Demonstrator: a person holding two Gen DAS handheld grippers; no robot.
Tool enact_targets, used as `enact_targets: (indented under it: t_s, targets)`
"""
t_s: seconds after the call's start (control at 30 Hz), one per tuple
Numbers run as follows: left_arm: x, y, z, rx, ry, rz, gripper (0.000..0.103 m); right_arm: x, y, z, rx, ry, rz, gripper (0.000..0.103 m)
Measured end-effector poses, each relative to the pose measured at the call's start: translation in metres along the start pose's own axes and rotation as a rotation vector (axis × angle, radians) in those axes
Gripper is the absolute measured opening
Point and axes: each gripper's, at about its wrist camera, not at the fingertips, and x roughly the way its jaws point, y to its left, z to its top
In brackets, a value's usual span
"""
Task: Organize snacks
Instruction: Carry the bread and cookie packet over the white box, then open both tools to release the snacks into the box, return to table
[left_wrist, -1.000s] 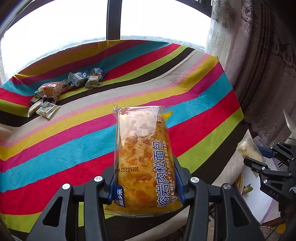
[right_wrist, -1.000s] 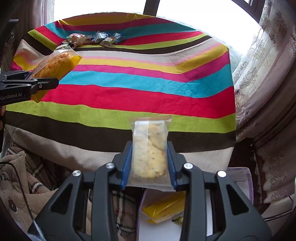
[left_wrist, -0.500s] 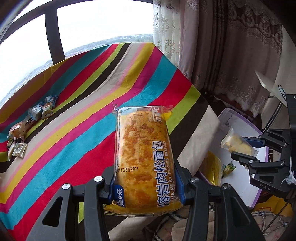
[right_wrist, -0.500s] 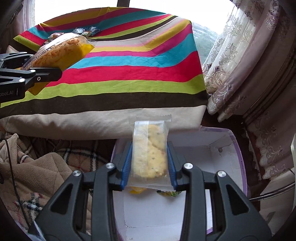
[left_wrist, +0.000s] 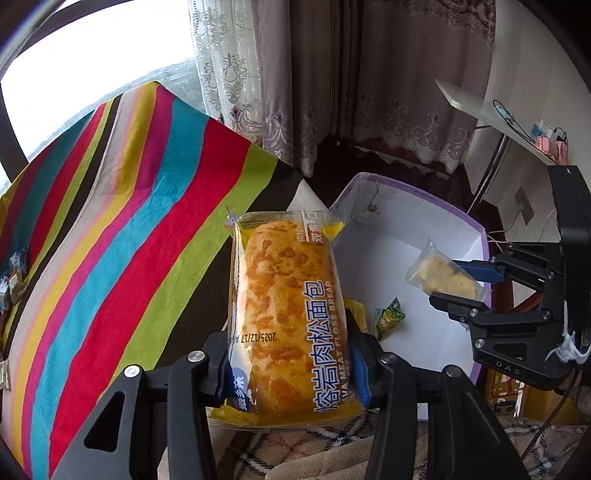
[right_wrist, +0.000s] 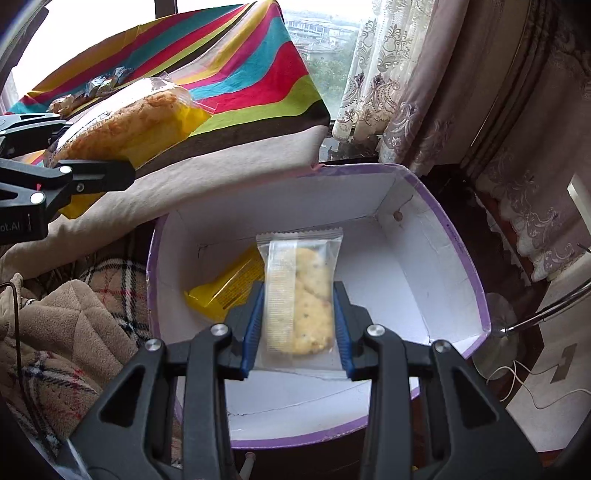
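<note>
My left gripper (left_wrist: 290, 354) clamps a bread packet (left_wrist: 286, 314) labelled "MEAT FLOSS BREAD", dated 2025/12/17, golden loaf in yellow-edged film, beside the striped cloth (left_wrist: 122, 236). My right gripper (right_wrist: 297, 328) clamps a clear-wrapped biscuit (right_wrist: 301, 291) over the purple-rimmed box (right_wrist: 461, 258).

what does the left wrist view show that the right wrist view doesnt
Only the left wrist view: the small green snack packet in the box, and the bread pack's printed label. Only the right wrist view: the yellow wrapped snack lying whole in the box. Both: the purple-rimmed white box, the meat floss bread pack, the clear-wrapped cookie pack, the striped tablecloth.
</note>
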Motion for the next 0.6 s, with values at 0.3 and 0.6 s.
enact_targets:
  t_s: [0.3, 0.6]
  targets:
    - [0.027, -0.028, 0.008, 0.058, 0.059, -0.037, 0.049, 0.010, -0.024, -0.014, 0.070, 0.021, 0.000, 0.039]
    - [0.047, -0.051, 0.014, 0.110, 0.100, -0.068, 0.049, 0.016, -0.040, -0.023, 0.119, 0.040, -0.002, 0.039]
